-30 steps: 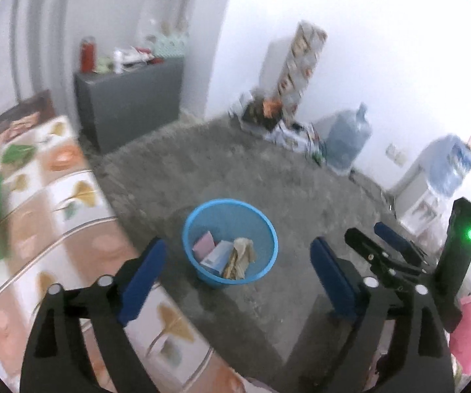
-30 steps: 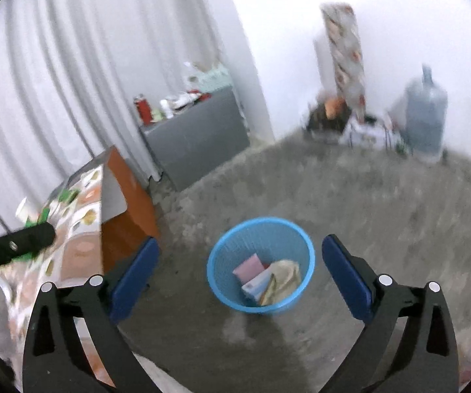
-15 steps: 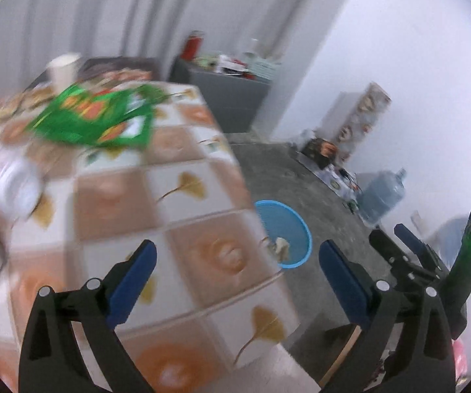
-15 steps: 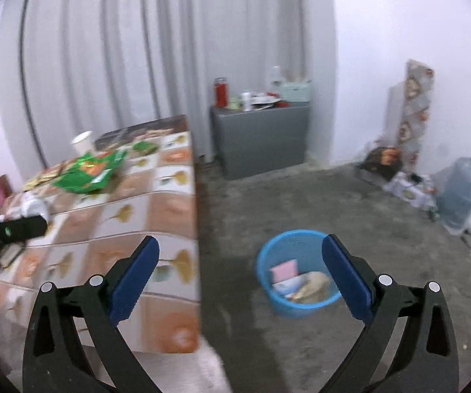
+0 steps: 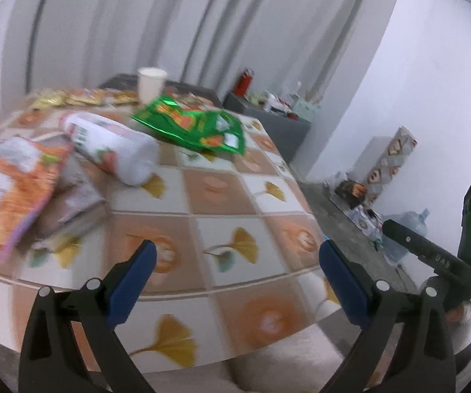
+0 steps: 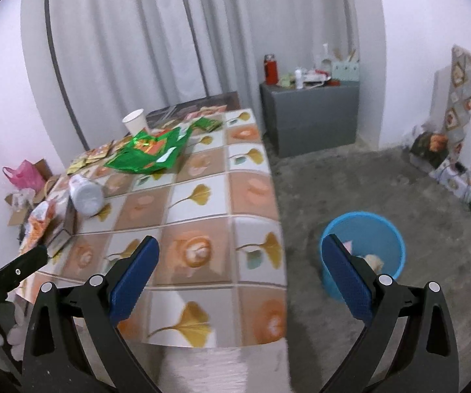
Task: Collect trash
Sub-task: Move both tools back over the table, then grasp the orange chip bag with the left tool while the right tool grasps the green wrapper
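— So, what has changed since a second ago?

— Both views have swung off the floor and up onto the table with the leaf-patterned tiled cloth (image 5: pixel 222 196). A second ago the round blue plastic waste basket (image 6: pixel 366 245) sat dead centre between both pairs of fingers; now it lies at four o'clock in the right wrist view, on the grey floor just beside the table's corner, with pink and pale scraps inside. The left wrist view no longer shows it.

— And the grippers?

— The left gripper (image 5: pixel 235 278) has its blue-padded jaws spread wide with nothing between them, just as before. The right gripper (image 6: pixel 238 275) is the same: jaws well apart, empty. The right one also shows at three o'clock in the left view as a black body with a green light.

— Where is the trash?

— On the table. A crinkled green foil snack bag (image 5: pixel 192 124) lies at twelve o'clock in the left view, with a white paper cup (image 5: pixel 150 85) upright behind it. A white cylindrical package with red print (image 5: pixel 111 147) lies on its side at eleven o'clock, and an orange printed snack wrapper (image 5: pixel 16 180) at nine o'clock, near it. Half a second ago the green bag was farther left and blurred.
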Demonstrator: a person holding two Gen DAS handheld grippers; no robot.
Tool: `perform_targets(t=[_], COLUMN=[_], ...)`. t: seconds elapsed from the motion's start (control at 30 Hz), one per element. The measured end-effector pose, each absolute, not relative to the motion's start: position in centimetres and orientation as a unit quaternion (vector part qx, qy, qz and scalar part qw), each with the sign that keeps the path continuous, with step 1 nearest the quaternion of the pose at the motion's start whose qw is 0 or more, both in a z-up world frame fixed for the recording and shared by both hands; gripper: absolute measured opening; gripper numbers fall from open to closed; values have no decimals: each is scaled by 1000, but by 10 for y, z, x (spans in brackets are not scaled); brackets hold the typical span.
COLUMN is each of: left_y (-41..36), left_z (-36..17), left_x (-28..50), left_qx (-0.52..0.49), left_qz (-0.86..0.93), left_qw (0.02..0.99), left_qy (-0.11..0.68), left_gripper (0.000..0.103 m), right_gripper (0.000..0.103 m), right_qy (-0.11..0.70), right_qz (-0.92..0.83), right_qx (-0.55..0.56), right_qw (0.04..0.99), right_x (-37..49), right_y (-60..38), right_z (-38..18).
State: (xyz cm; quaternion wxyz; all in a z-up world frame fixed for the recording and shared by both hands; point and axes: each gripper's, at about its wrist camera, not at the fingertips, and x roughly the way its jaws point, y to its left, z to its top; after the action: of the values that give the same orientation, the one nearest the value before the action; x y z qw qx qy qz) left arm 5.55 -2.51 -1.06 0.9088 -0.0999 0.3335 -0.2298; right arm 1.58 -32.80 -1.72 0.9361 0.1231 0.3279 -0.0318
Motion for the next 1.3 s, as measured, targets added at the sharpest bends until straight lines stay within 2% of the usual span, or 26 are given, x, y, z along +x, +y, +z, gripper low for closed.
perform_targets(t=[0.4, 0.53, 0.67, 0.93, 1.3], left_y=[60, 78, 75, 58, 53], left_z=[-4, -2, -5, -40, -72], left_x=[34, 33, 36, 55, 81], left_qx=[-131, -109, -37, 144, 285], left_qz=[-143, -102, -63, 14, 72], left_qw=[942, 954, 964, 943, 901], left_qy=[274, 261, 257, 299, 318], left_gripper=[97, 97, 94, 76, 66], right_gripper=[96, 96, 96, 96, 96], right_qy=[365, 373, 377, 384, 388], right_qz=[25, 37, 40, 34, 39], right_qx=[122, 122, 119, 122, 119], right_qw=[923, 919, 918, 914, 913], right_x=[44, 51, 54, 53, 53], right_y=[-283, -272, -266, -268, -265], right_z=[-24, -24, -25, -27, -30])
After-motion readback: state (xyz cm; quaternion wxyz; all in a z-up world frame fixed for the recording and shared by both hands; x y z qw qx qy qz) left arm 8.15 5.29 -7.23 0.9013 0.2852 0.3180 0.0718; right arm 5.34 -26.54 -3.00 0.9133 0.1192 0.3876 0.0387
